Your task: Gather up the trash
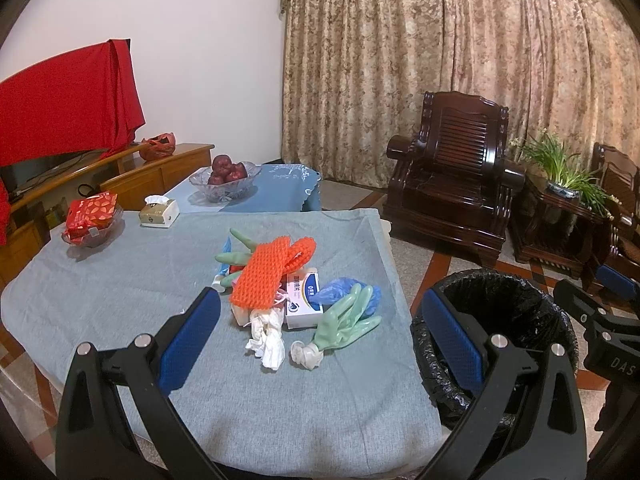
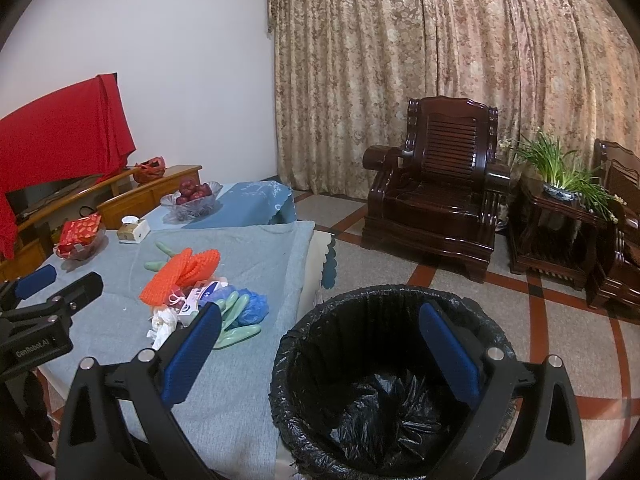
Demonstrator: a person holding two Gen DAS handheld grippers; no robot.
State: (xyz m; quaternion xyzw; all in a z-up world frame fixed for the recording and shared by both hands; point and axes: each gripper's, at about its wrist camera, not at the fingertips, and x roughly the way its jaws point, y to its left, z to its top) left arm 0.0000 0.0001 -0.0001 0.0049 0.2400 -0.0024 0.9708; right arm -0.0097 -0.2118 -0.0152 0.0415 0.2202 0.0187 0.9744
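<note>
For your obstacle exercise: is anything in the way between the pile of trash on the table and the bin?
Nothing visible is. The trash pile lies on the table, and the open bin stands on the floor just past the table's right edge.

Orange foam net (image 1: 267, 273) sprawls over the heap, burying most of the white box (image 1: 303, 300), its print too small to read. A green glove (image 1: 236, 257) pokes out at ten o'clock, the rest hidden beneath. At three o'clock, the gripper finger blocks the trash bin (image 1: 520, 312) rim's near side.
</note>
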